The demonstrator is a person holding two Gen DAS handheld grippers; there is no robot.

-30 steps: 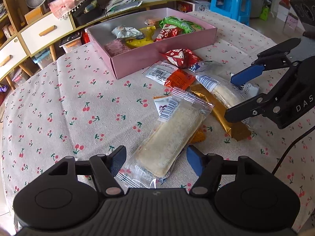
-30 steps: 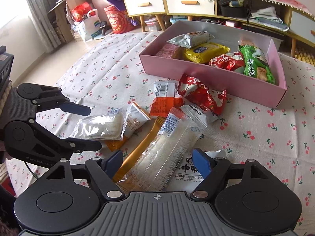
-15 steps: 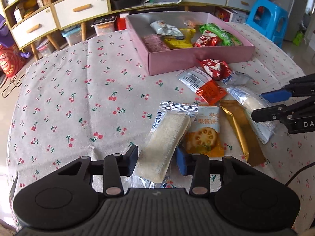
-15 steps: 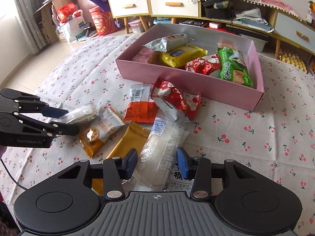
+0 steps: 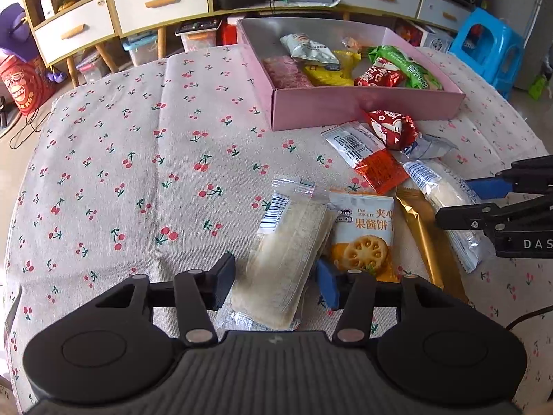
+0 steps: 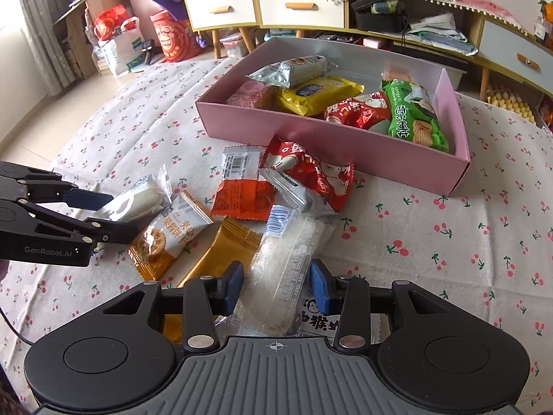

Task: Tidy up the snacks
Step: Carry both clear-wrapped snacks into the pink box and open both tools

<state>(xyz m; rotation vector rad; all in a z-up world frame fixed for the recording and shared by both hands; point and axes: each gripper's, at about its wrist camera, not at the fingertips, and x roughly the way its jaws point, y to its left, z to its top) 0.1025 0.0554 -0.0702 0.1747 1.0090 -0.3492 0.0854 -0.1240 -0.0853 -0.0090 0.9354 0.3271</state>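
Here both grippers are clamping clear-wrapped cakes amid the loose snacks before the pink box: the left gripper pinching one pale cake, the right gripper another. Having just been closing, the jaws are risking slips on the slick film, or dragging the jam biscuit packet along.

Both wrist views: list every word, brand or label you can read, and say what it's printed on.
"JAM BISCUIT" and "果酱饼": orange-and-white biscuit packet.
"GenRobot.AI": body of the left gripper.
"DAS", cut off by the frame edge: body of the right gripper.
Green packet in the pink box: large characters, not surely readable.
Barcode labels and red packets: too small or blurred.
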